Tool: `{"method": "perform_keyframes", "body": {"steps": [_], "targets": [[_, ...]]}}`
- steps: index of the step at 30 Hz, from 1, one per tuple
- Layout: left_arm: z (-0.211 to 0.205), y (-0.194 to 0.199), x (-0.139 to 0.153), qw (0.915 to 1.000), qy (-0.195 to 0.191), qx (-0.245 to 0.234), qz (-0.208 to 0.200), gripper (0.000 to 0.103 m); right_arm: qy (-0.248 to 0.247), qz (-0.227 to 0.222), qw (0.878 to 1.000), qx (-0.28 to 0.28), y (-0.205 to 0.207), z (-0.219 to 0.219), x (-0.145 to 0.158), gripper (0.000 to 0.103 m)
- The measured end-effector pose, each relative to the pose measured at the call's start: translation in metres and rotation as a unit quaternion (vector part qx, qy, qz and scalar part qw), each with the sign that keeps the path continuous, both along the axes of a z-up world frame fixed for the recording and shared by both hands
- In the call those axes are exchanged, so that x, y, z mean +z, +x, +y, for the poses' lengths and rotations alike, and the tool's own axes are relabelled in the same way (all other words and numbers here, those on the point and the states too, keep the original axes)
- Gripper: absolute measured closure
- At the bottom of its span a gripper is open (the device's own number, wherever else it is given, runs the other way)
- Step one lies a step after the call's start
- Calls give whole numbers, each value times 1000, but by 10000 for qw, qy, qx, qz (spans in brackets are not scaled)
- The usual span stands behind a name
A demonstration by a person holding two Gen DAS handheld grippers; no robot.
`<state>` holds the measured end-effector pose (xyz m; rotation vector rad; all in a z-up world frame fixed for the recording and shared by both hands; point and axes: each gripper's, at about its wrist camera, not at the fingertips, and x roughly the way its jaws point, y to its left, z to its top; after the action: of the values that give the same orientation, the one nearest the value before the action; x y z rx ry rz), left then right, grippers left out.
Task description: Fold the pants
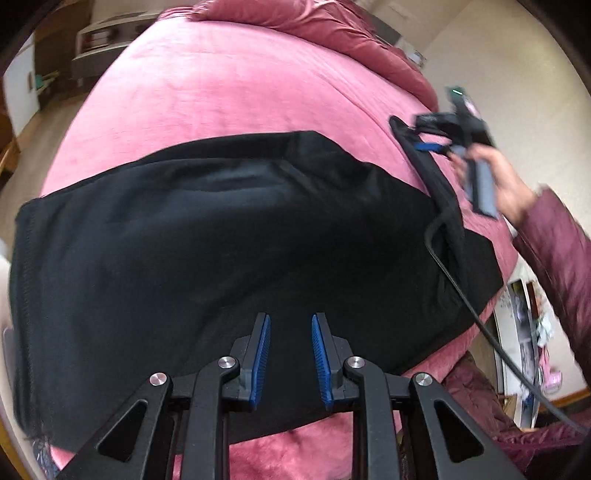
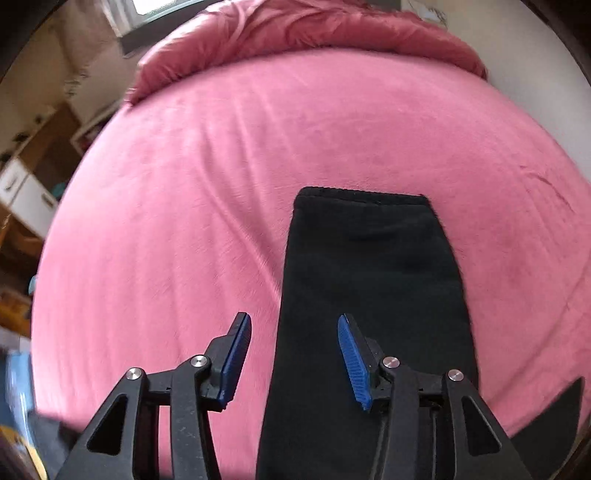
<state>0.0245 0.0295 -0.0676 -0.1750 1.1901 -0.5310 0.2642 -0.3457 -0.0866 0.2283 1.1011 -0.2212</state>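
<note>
Black pants (image 1: 221, 251) lie spread across a pink bedspread (image 1: 221, 92). My left gripper (image 1: 290, 321) is open and empty, just above the pants' near edge. In the left wrist view my right gripper (image 1: 430, 146) is at the far right, by the pants' raised waistband (image 1: 424, 162). In the right wrist view the right gripper (image 2: 295, 321) is open, hovering over the left edge of a long black strip of the pants (image 2: 369, 295) that runs away across the bed (image 2: 184, 184). Nothing sits between its pads.
A crumpled pink duvet (image 1: 314, 26) is heaped at the head of the bed. A black cable (image 1: 480, 314) trails from the right gripper over the pants' right end. Furniture and shelves (image 2: 29, 177) stand to the left of the bed.
</note>
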Motion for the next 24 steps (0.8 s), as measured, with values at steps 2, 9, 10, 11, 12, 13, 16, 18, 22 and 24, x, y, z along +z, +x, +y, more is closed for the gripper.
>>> {"method": "perform_keyframes", "body": {"steps": [2, 9, 10, 11, 12, 13, 16, 18, 22, 24], "targets": [[-7, 4, -4, 9999, 46, -110, 0, 80, -163, 108, 9997, -172, 18, -3, -10, 53], [-18, 10, -15, 9996, 70, -160, 209, 80, -496, 309, 9982, -125, 48, -5, -26, 89], [-19, 10, -14, 9996, 35, -160, 218, 80, -464, 301, 9984, -73, 47, -8, -23, 96], [-19, 8, -13, 9996, 39, -173, 213, 79, -406, 277, 9988, -59, 44, -11, -21, 96], [-21, 8, -12, 9996, 73, -196, 178, 79, -362, 208, 9991, -37, 39, -14, -15, 97], [-19, 6, -11, 9996, 58, -225, 145, 79, -333, 111, 9994, -31, 34, -18, -8, 97], [-22, 6, -8, 9993, 52, -354, 73, 79, -43, -418, 9990, -131, -2, -36, 29, 97], [-25, 5, -6, 9991, 60, -423, 0, 79, 87, -743, 9970, -213, -31, -53, 49, 97], [-39, 0, 2, 9977, 92, -646, -181, 79, 515, -1454, 9866, -537, -103, -86, 101, 97], [-46, -2, 5, 9965, 115, -794, -247, 79, 653, -1733, 9802, -707, -140, -101, 121, 97]]}}
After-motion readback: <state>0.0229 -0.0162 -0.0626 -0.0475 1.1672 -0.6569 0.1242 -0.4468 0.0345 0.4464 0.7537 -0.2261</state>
